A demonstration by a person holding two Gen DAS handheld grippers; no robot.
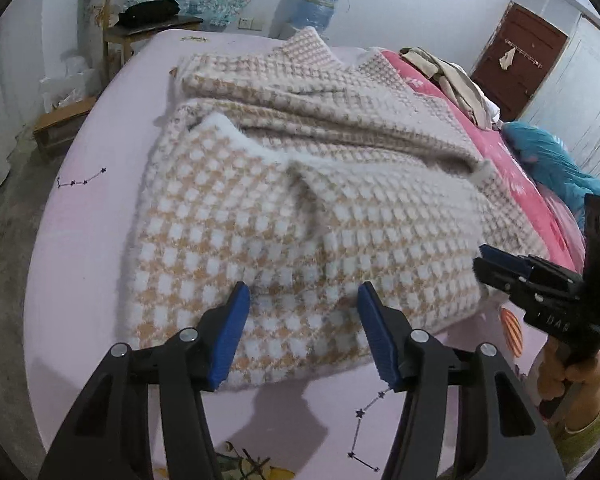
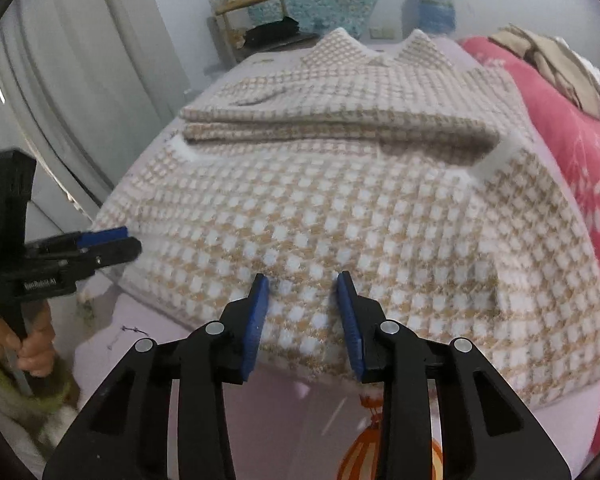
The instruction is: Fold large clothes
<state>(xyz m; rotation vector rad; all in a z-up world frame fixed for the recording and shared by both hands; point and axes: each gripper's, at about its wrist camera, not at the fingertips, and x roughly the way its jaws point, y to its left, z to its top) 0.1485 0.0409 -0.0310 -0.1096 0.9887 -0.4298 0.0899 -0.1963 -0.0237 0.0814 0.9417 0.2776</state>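
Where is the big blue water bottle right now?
The water bottle stands against the far wall past the bed, right of the wooden chair in both views.

coat [image 1: 300, 200]: tan and white houndstooth checks, white fuzzy trim
sheet [image 1: 84, 240]: pale pink, small dark star-line prints
quilt [image 2: 580, 152]: hot pink with white sprigs
my left gripper [image 1: 304, 312]: black, blue pads
my right gripper [image 2: 302, 312]: black, blue pads
door [image 1: 520, 64]: dark red-brown
bag [image 1: 548, 160]: teal
my sleeve [image 1: 584, 436]: yellow-green
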